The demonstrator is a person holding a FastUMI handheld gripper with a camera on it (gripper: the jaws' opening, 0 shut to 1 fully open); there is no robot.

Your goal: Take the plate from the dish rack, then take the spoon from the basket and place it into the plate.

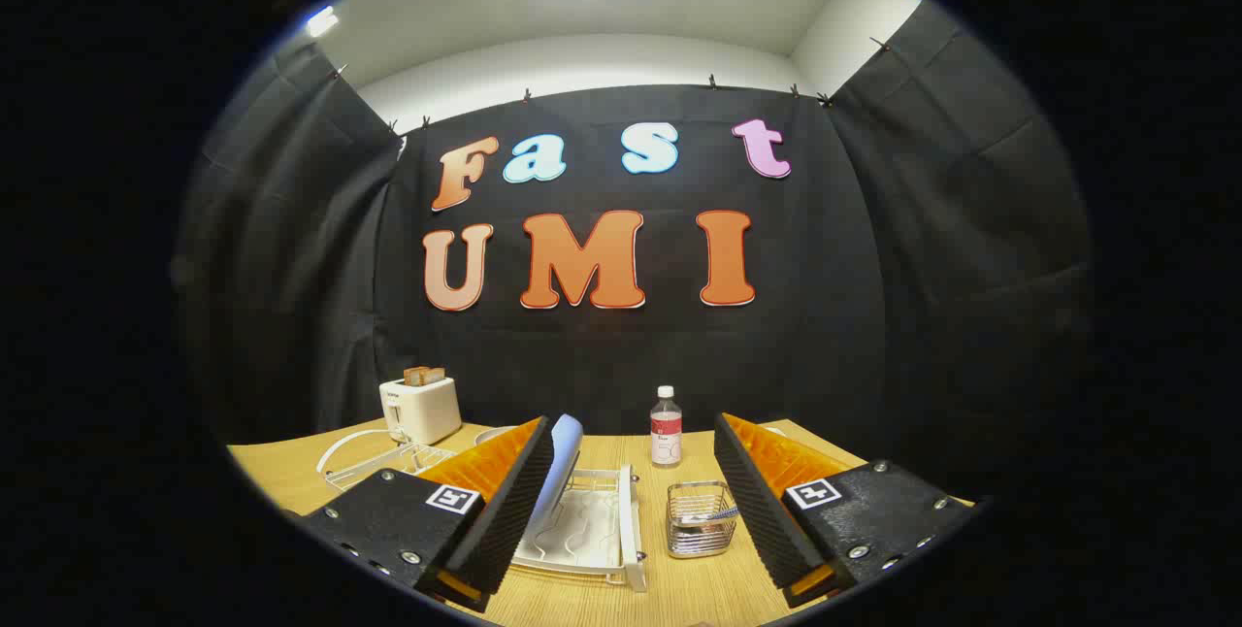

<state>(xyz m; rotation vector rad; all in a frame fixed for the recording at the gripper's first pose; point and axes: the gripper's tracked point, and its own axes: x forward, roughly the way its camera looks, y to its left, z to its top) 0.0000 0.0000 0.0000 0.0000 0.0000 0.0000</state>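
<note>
In the gripper view, the gripper (636, 520) hangs above the desk (679, 593) with jaws wide apart, holding nothing. Between them, the plate (563, 472) stands in the dish rack (592, 535); the spoon (718, 515) lies in the basket (699, 520) beside it.

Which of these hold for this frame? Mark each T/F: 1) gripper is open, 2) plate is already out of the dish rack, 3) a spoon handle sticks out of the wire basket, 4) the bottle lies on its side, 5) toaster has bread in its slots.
1) True. The gripper is open, its fingers spread wide and holding nothing.
2) False. The plate stands on edge in the dish rack, right beside the left finger.
3) True. The spoon rests in the basket, between the fingers.
4) False. The bottle stands upright on the table, beyond the basket.
5) True. Toast shows at the top of the toaster.
</note>
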